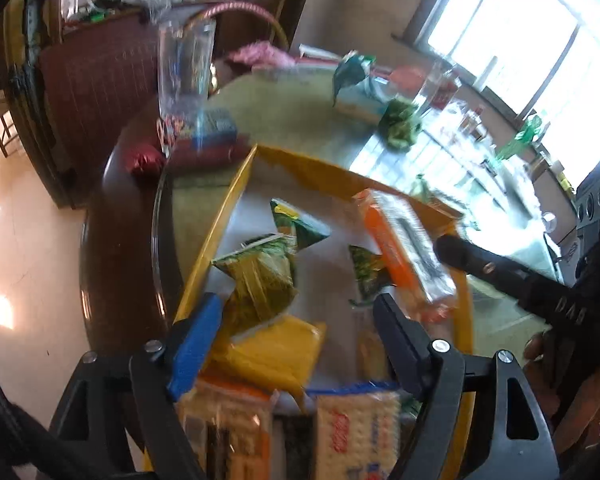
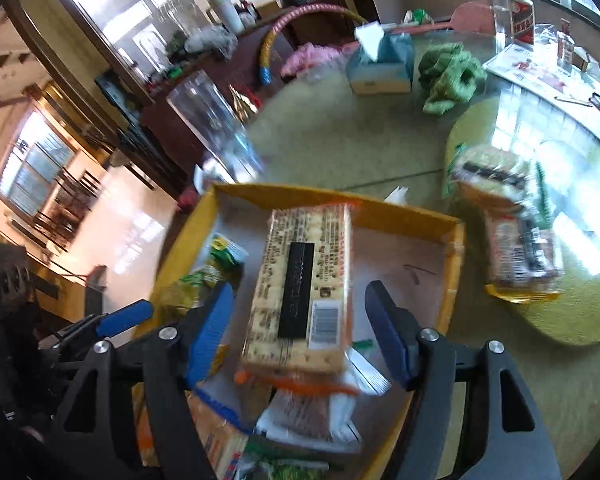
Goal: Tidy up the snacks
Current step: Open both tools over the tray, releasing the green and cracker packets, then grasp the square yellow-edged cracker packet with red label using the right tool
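Right wrist view: an orange-edged cracker pack is lying in the yellow box, framed untouched between the right gripper jaws, which are being held wide.

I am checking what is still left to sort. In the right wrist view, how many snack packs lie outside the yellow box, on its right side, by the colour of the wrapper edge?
Green-edged pack: 1
Yellow-edged pack: 1
Total: 2
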Tool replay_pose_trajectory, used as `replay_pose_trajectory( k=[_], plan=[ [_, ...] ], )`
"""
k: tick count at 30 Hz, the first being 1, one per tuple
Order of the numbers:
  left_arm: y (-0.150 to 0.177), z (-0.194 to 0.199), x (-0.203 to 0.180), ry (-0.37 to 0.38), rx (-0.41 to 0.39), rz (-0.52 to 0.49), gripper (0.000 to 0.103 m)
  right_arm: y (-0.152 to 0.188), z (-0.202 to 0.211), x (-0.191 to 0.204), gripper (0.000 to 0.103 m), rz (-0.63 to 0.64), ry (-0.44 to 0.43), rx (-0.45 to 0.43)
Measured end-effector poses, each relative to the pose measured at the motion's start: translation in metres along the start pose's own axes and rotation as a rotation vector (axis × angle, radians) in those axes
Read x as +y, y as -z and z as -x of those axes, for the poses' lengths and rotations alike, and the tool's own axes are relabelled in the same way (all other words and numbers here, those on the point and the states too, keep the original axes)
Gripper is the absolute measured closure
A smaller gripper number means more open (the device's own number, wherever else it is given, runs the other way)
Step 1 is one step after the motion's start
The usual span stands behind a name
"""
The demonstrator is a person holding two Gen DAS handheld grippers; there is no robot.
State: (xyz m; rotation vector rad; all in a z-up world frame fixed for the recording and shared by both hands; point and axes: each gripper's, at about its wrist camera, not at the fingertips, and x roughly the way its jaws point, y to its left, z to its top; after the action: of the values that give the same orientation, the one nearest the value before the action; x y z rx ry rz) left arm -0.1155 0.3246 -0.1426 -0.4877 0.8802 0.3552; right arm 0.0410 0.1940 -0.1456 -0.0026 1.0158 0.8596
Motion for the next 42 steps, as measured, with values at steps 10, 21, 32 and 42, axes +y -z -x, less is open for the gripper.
replay_pose_trajectory(
  k=[10, 21, 32, 42],
  plan=[
    [0.045, 0.035, -0.062, 0.080, -0.117, 0.013, 0.025, 0.008, 0.070, -0.122, 0.033, -0.158, 0.070, -0.061],
    [0.053, 0.040, -0.084, 0.085, -0.093, 0.019, 0.025, -0.035, -0.008, -0.148, 0.033, -0.118, 0.205, 0.082],
    [0.050, 0.033, -0.094, 0.060, -0.062, 0.001, 0.025, -0.017, -0.024, -0.136, 0.033, 0.015, 0.409, 0.092],
    [0.010, -0.017, -0.185, 0.116, 0.075, -0.139, 0.025, 0.077, 0.067, -0.183, 0.033, 0.025, 0.407, 0.119]
  ],
)
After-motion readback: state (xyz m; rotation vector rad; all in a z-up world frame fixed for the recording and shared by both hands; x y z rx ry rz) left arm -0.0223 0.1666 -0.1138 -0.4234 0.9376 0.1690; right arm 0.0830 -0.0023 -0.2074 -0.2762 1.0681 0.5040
